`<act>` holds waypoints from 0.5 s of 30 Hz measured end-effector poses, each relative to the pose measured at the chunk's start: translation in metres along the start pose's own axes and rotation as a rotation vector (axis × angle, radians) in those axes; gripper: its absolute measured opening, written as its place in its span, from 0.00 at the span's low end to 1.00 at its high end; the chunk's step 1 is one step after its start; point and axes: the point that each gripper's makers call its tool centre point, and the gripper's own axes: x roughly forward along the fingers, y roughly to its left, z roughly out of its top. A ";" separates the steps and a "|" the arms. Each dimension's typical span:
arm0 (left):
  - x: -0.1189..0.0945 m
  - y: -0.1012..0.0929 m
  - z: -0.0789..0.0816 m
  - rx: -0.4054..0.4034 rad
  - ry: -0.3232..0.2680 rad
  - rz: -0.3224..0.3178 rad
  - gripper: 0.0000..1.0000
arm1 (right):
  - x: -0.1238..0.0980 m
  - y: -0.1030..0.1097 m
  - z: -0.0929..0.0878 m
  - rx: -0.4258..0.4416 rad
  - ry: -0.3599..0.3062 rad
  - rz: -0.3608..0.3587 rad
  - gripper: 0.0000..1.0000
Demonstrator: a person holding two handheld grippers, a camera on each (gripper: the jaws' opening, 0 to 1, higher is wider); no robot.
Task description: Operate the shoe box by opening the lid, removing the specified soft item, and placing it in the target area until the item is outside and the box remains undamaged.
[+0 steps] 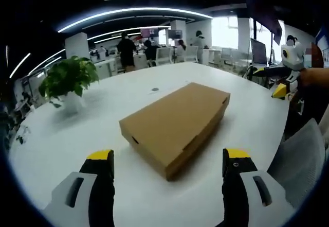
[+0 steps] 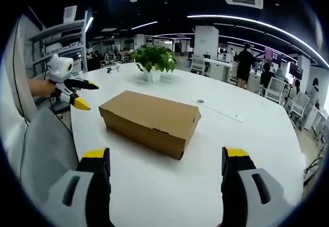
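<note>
Shoe box [image 1: 175, 125] closed on table [image 1: 77, 134]; tongs apart.

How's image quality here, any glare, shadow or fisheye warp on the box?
Left gripper view: closed brown cardboard shoe box sharp, thin soft shadow at its base, round white table edge bowed by fisheye. Right gripper view: box evenly lit, ceiling light strips curved, no glare.

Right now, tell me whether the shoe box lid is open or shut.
Shut. The shoe box lies flat on the white table, its lid flush along every visible edge; no gripper touches it.
</note>
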 end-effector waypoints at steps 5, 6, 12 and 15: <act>0.004 0.000 -0.006 0.000 0.017 0.007 0.87 | 0.011 0.002 -0.001 -0.029 0.015 0.027 0.82; 0.005 0.001 -0.006 0.000 0.019 0.012 0.86 | 0.014 0.003 -0.001 -0.037 0.019 0.035 0.82; 0.008 0.003 -0.009 -0.015 0.022 0.019 0.85 | 0.025 0.005 -0.002 -0.052 0.026 0.059 0.80; 0.011 0.002 -0.011 -0.022 0.029 0.016 0.84 | 0.032 0.005 -0.003 -0.063 0.029 0.070 0.78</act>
